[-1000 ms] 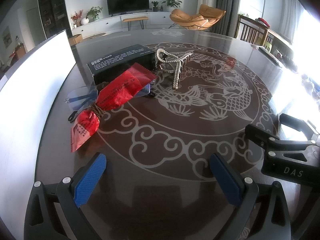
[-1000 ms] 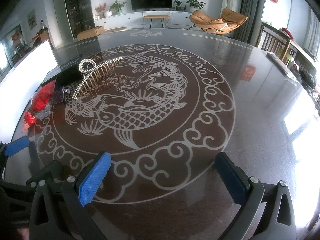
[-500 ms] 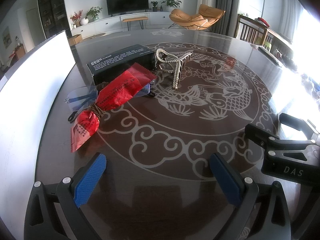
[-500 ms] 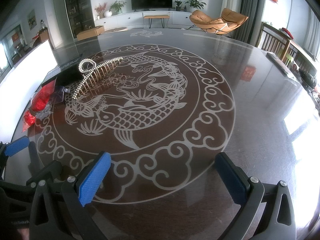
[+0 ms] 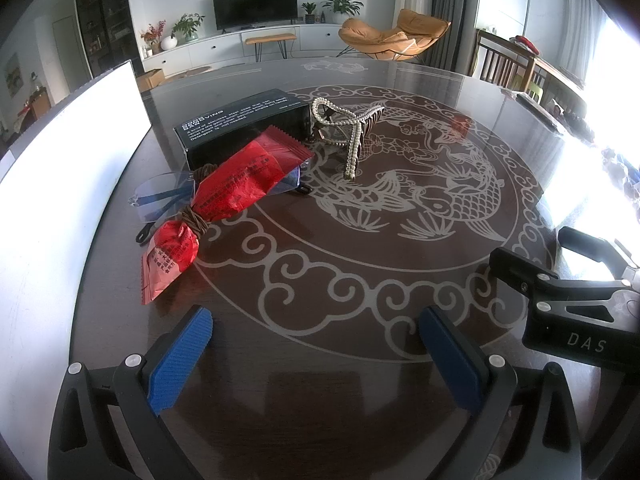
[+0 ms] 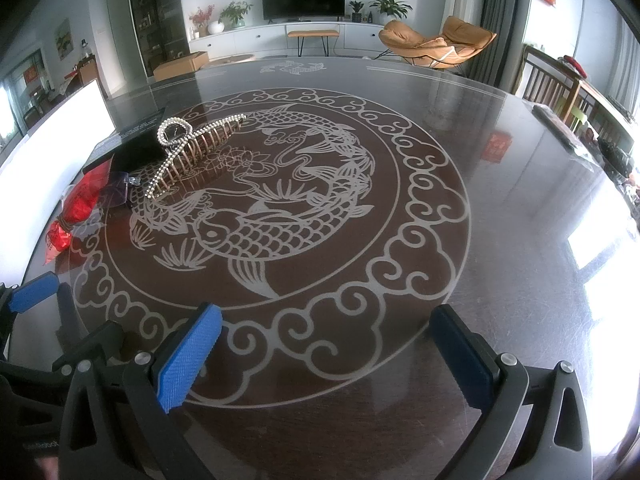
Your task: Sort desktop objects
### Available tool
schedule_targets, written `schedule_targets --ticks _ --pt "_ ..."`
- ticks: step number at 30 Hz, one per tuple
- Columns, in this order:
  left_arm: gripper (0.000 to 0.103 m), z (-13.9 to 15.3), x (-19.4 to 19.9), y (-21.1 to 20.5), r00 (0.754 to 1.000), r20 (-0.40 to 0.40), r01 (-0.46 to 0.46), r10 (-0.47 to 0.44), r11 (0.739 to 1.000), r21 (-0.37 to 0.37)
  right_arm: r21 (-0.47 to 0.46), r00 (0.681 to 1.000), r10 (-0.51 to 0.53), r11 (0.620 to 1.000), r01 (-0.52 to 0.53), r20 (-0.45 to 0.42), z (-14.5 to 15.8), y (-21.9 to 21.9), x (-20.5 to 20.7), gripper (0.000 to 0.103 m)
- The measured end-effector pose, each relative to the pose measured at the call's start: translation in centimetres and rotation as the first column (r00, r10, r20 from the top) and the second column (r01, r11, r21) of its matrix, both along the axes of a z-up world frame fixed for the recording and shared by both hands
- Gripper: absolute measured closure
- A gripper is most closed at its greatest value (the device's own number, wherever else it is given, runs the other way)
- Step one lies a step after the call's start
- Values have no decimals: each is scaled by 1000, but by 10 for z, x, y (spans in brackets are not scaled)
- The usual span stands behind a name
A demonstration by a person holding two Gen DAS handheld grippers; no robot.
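On the dark table lie a red snack packet point(image 5: 224, 200) tied with a brown cord, a pair of glasses point(image 5: 160, 200) partly under it, a black box point(image 5: 240, 120) behind, and a pearl hair claw point(image 5: 348, 132) to the right of the box. The same hair claw point(image 6: 188, 148), packet point(image 6: 78, 208) and box point(image 6: 128, 144) show at the left of the right wrist view. My left gripper point(image 5: 316, 354) stands open near the table's front, nothing between its fingers. My right gripper point(image 6: 324, 356) is also open and empty, beside the left one.
A white panel point(image 5: 68, 184) stands along the table's left side. The table point(image 6: 500, 240) bears a carp and cloud pattern. The right gripper's body point(image 5: 576, 304) shows at the right of the left wrist view. Chairs and a TV stand beyond the far edge.
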State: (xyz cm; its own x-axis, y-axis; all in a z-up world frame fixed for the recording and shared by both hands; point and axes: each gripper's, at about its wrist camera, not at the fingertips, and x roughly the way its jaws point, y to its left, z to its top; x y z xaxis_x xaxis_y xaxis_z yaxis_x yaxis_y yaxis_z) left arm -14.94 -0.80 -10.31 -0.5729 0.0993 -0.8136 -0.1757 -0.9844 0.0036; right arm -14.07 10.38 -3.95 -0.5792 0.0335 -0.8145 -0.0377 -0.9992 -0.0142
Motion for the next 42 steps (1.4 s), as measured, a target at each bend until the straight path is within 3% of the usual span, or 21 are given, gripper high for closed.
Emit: schedule_targets --ticks 42 --pt "0 0 1 1 1000 0 -3 3 1000 1 0 1000 0 1000 0 0 0 0 0 0"
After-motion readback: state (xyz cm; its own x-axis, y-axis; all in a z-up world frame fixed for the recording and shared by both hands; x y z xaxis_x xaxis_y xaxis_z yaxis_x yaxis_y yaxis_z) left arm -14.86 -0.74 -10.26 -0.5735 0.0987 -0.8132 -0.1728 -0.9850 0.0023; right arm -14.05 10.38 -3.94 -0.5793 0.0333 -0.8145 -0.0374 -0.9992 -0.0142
